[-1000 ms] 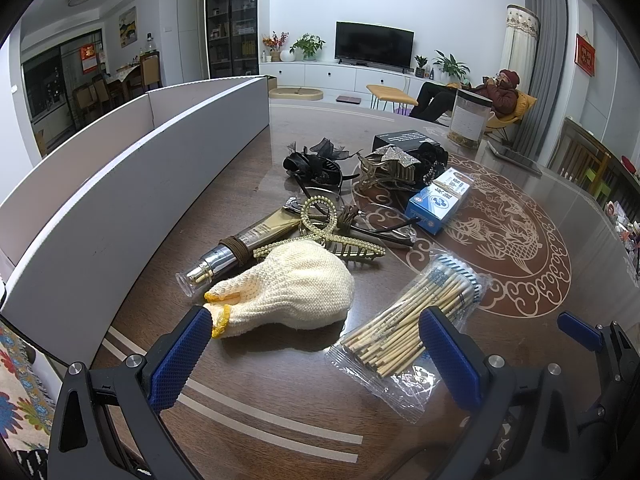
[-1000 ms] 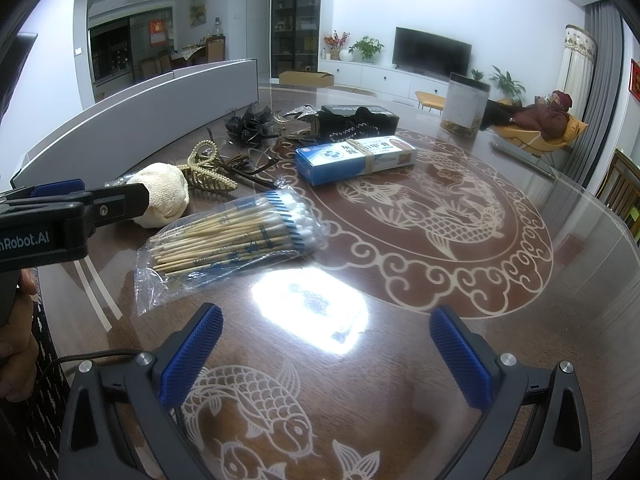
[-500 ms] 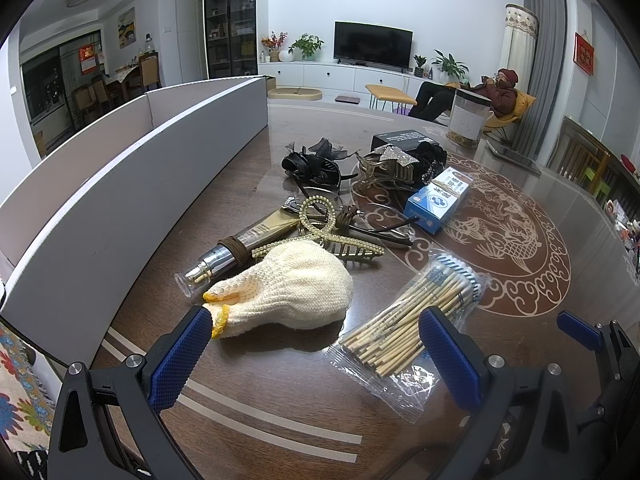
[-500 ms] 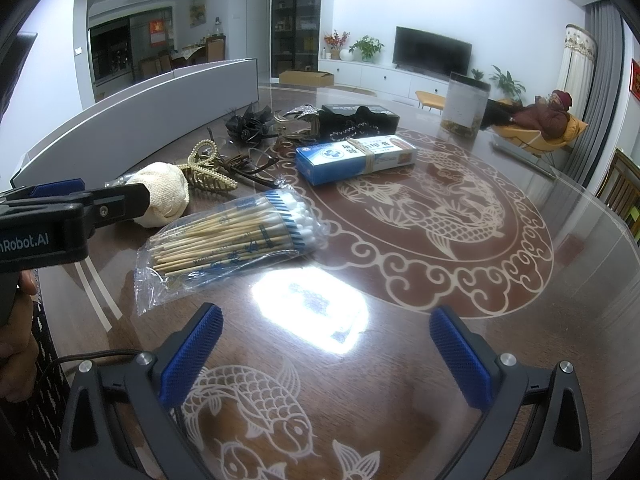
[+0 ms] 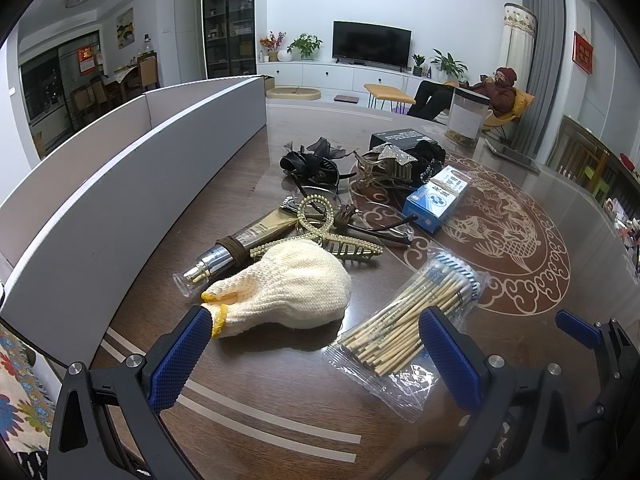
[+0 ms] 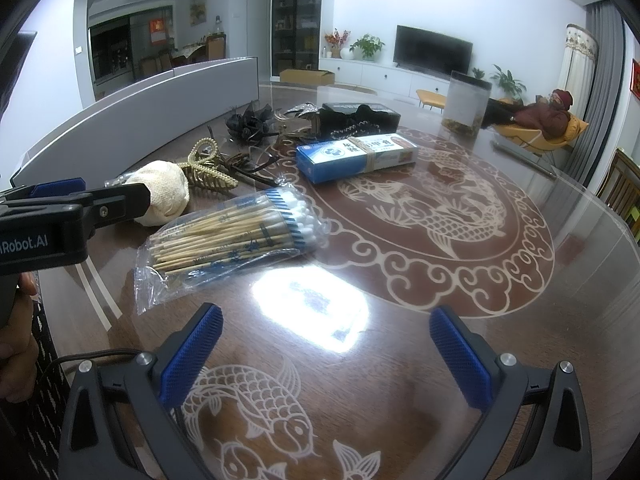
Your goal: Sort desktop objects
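Both grippers hover empty, jaws wide apart: left gripper [image 5: 316, 354] just short of the glove [image 5: 292, 288] and swab bag [image 5: 416, 320]; right gripper [image 6: 326, 356] over bare table [image 6: 440, 280].

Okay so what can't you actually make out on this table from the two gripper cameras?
- Black box, left wrist view: hair accessories cover its front; label too small.
- Glasses, right wrist view: frame partly under the gold hair claw.
- Knit glove, right wrist view: the left gripper's finger hides part.
- White tray: inside hidden by its wall.
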`<state>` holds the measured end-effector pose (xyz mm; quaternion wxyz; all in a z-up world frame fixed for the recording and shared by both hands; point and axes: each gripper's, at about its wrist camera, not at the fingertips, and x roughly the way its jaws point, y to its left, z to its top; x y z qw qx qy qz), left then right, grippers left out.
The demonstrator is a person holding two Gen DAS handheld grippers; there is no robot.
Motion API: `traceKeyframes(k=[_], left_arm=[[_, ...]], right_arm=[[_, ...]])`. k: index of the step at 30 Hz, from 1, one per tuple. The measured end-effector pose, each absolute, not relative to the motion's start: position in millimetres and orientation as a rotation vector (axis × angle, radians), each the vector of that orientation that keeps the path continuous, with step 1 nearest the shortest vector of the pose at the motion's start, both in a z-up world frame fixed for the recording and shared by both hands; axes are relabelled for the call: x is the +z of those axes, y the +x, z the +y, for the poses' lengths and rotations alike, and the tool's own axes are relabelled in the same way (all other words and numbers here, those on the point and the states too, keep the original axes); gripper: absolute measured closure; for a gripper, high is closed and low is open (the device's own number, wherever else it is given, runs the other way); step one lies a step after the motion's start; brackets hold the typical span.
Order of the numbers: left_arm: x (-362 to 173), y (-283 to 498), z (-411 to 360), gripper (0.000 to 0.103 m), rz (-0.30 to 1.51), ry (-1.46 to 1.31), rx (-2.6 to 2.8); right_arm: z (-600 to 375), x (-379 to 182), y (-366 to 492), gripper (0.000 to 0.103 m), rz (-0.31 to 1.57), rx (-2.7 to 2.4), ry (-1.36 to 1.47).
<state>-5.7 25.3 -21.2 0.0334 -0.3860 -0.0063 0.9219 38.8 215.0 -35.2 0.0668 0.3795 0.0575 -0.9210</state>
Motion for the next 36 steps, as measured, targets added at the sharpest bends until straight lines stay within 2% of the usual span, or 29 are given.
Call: traceKeyframes(k=[29, 36], left_arm=[[-30.3, -12.6, 29.6, 0.0, 0.024, -1.275, 2.82], [-33.4, -14.6, 28.1, 0.0, 0.017, -1.3, 2.819]], right_arm=[[215.5, -36.5, 40.0, 0.0, 0.172, -2.777, 1.147], [224.3, -36.9, 31.5, 0.0, 0.126, -2.695, 1.267]])
